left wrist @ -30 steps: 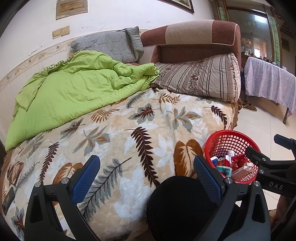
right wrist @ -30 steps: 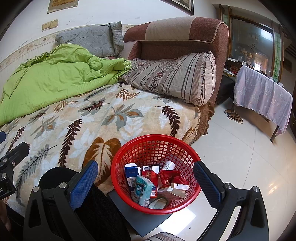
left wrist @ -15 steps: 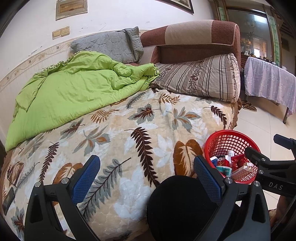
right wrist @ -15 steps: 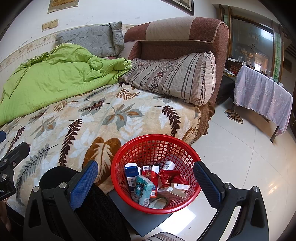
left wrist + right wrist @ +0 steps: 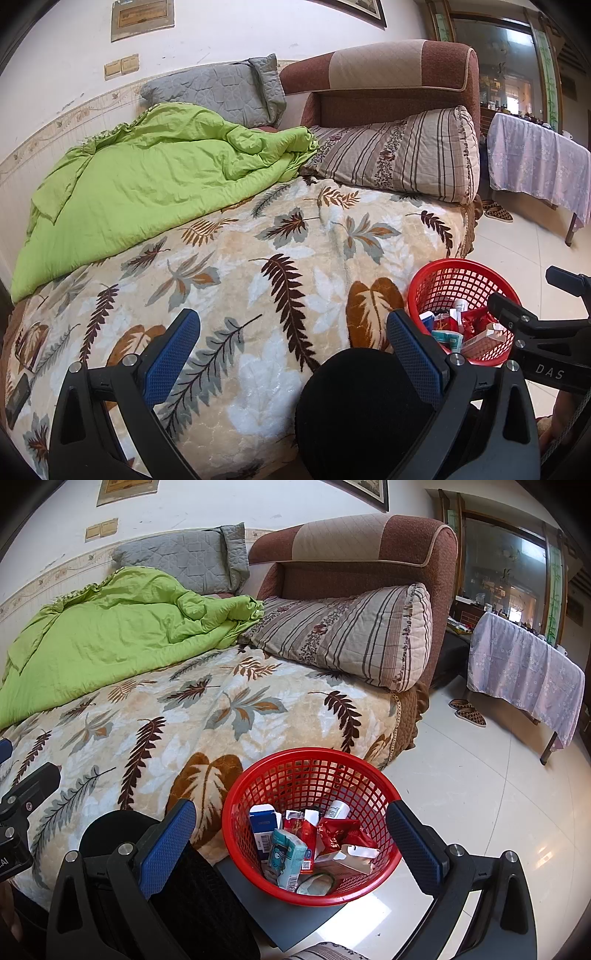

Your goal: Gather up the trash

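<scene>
A red mesh basket (image 5: 258, 775) stands on a grey board beside the bed, holding several wrappers and small boxes: a blue box (image 5: 263, 825), a teal packet (image 5: 289, 856), red wrappers (image 5: 334, 836). My right gripper (image 5: 291, 834) hovers open just above and in front of it, nothing between its blue pads. In the left wrist view the same basket (image 5: 458, 275) is at lower right. My left gripper (image 5: 293, 349) is open over the leaf-patterned blanket (image 5: 258, 258), empty. No loose trash shows on the bed.
A crumpled green quilt (image 5: 147, 184), a grey pillow (image 5: 221, 92) and a striped pillow (image 5: 399, 155) lie at the head of the bed. A black round object (image 5: 354, 410) sits at the bed's near edge. A cloth-covered table (image 5: 528, 672) and slippers (image 5: 467, 712) stand on the tiled floor.
</scene>
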{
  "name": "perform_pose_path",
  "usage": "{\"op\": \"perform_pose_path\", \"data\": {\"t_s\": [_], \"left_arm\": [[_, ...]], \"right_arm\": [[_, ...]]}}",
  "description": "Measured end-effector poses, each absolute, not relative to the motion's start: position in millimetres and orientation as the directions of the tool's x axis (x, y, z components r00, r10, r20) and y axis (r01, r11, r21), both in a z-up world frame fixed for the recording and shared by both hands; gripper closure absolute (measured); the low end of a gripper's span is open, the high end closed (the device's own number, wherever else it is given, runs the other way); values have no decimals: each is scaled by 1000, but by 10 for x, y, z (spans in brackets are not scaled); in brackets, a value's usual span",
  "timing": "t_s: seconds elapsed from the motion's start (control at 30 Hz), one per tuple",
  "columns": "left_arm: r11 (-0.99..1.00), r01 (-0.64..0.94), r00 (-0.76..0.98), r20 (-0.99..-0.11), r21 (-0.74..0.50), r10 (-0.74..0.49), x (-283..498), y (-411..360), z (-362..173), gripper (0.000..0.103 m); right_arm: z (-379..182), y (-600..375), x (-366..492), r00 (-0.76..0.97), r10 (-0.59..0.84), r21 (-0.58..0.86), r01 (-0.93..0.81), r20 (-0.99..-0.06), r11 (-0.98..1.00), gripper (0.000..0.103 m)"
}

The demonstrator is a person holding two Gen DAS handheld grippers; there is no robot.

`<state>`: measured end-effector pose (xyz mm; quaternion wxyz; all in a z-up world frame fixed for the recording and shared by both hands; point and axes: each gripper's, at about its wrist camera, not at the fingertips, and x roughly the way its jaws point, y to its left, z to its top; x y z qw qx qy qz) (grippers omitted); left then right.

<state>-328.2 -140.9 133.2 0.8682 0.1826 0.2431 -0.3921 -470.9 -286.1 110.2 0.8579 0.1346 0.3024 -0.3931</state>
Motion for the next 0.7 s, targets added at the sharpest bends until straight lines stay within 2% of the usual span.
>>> {"op": "perform_pose_path", "data": {"t_s": [0.23,0.33,0.47,0.53,0.57,0.7], "left_arm": [[706,703,614,-575,89,-540,-2919,-1271,1428,2],[795,604,669,-578,55,-468,-2491,-1035,1465,2],[897,441,704,-633,32,-324,-1857,-651,1328,3],[943,327,710,-674,62,-202,-1520,-469,1204,2],[951,305,702,-688,58,-183,-1402,-393,1141,2],[974,210,666,-742,89,-76,-889,-215,816,3]], "right_arm": [[1162,-2906,-4455,539,-549,-42,688,-638,724,0],[1307,-2933,-4130,584,-514,-70,616,-628,785,0],[1432,-2817,-3514,629,-474,-126,516,-617,848,0],[1404,-2685,-3037,634,-427,-156,438,-644,886,0],[1372,-2635,-2886,640,-401,-150,410,-656,900,0],[1060,-2494,-2015,607,-226,-40,305,-762,952,0]]}}
